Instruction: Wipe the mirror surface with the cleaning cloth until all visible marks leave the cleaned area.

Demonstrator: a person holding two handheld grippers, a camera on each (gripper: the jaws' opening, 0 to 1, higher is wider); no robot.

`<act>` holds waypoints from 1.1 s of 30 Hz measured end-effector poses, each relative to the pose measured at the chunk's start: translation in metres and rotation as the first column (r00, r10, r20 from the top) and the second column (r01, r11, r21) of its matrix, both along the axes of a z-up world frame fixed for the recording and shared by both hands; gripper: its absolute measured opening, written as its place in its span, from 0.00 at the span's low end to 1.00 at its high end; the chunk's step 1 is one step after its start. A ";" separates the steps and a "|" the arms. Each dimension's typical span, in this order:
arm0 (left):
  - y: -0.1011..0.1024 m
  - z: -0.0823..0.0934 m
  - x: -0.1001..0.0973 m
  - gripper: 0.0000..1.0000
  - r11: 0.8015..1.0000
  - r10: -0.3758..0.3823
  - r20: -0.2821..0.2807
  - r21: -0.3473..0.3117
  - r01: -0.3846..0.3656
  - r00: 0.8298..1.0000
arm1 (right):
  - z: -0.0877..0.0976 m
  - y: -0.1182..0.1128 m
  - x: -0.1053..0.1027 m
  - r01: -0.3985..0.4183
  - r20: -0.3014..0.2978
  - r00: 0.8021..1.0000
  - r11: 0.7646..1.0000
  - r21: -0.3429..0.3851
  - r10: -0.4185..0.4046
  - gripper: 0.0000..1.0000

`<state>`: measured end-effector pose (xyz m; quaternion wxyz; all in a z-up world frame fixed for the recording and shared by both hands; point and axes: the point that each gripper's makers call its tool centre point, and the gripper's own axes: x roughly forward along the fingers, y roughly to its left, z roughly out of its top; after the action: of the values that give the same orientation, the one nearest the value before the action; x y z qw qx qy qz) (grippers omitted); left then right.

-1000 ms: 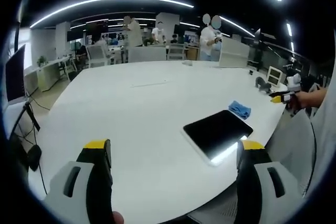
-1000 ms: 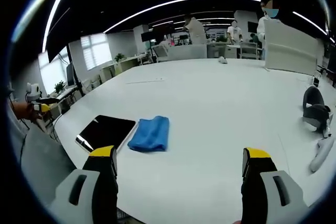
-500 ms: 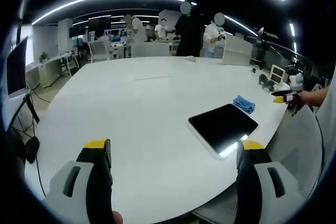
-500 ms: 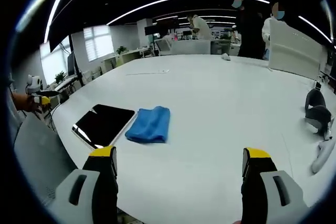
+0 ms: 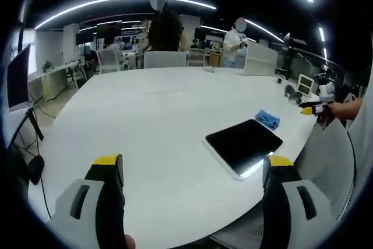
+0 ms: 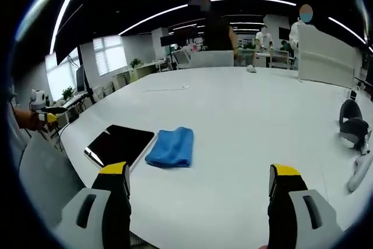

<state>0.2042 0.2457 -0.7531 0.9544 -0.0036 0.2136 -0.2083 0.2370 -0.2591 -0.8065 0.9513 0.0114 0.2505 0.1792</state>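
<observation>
Right gripper view shows the blue cloth (image 6: pixel 171 147) just beside the mirror (image 6: pixel 119 144), both grippers' jaws apart and empty, so the right gripper (image 6: pixel 198 193) should grab the cloth squarely first.

Open office — desks (image 5: pixel 55 74), monitors (image 5: pixel 16 83)

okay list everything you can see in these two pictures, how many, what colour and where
mirror: one, dark, near table edge, beside cloth
cloth: one, blue, folded, right of mirror in the right gripper view
table: one, white
headset: one, grey, table's far right
controller: one, white, beside headset
people: several, standing beyond table
left tool: one, grey with yellow tips, open, empty
right tool: one, same colours, open, empty
</observation>
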 end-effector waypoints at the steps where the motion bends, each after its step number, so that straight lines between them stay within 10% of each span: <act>1: 0.000 0.002 0.001 0.99 1.000 0.001 0.006 -0.003 -0.001 1.000 | 0.002 0.001 0.000 -0.001 0.003 1.000 1.000 0.001 0.001 0.98; 33: 0.002 0.015 0.018 0.99 0.999 -0.030 0.032 -0.031 0.031 0.999 | 0.015 -0.014 -0.006 0.064 0.011 0.998 0.998 0.022 -0.064 0.98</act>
<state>0.2220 0.2477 -0.7379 0.9543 -0.0122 0.1954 -0.2260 0.2312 -0.2730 -0.7919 0.9578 0.0289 0.2426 0.1515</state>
